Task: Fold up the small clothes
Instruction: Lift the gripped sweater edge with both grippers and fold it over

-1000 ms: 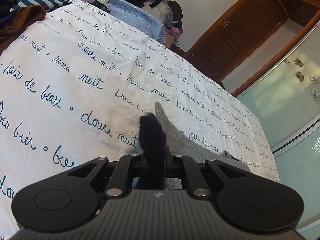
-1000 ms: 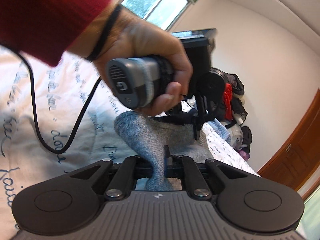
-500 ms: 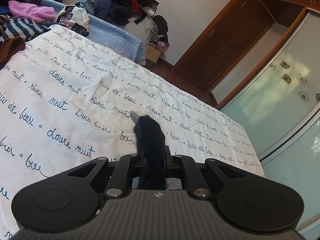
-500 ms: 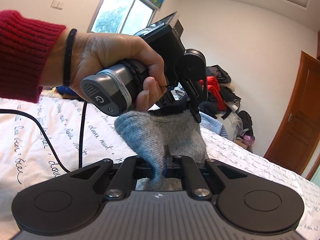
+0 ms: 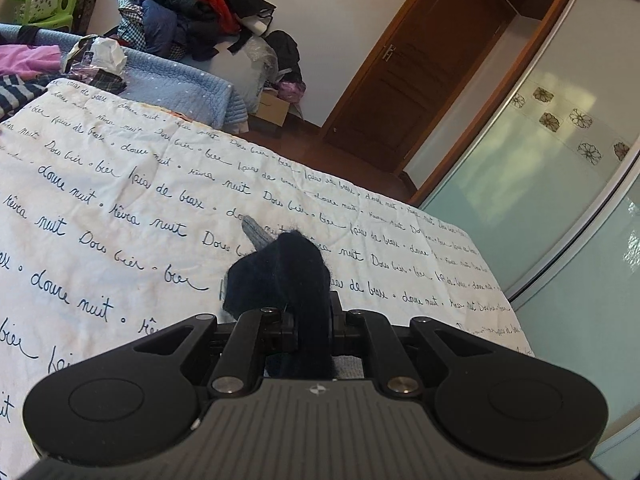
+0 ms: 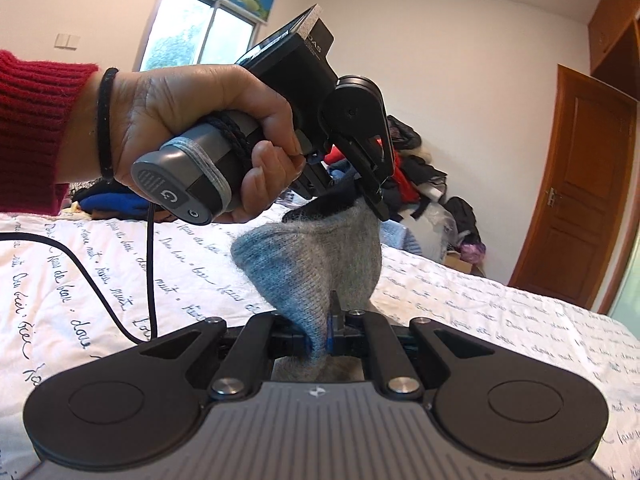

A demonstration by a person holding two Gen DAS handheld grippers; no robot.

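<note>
The sock (image 6: pixel 316 264) is soft grey knit with a fuzzy dark cuff (image 5: pixel 288 276), stretched in the air above the white bedsheet (image 5: pixel 120 208) printed with cursive writing. The right gripper (image 6: pixel 320 336) is clamped on its grey end, and the left gripper (image 5: pixel 314 320) is clamped on the dark cuff. The left hand (image 6: pixel 200 132), in a red ribbed sleeve (image 6: pixel 32 128), holds that gripper's handle.

White bedsheet (image 5: pixel 120 208) printed all over in blue script: "douce nuit", "rêves", "de beaux"; remaining words not legible.
</note>
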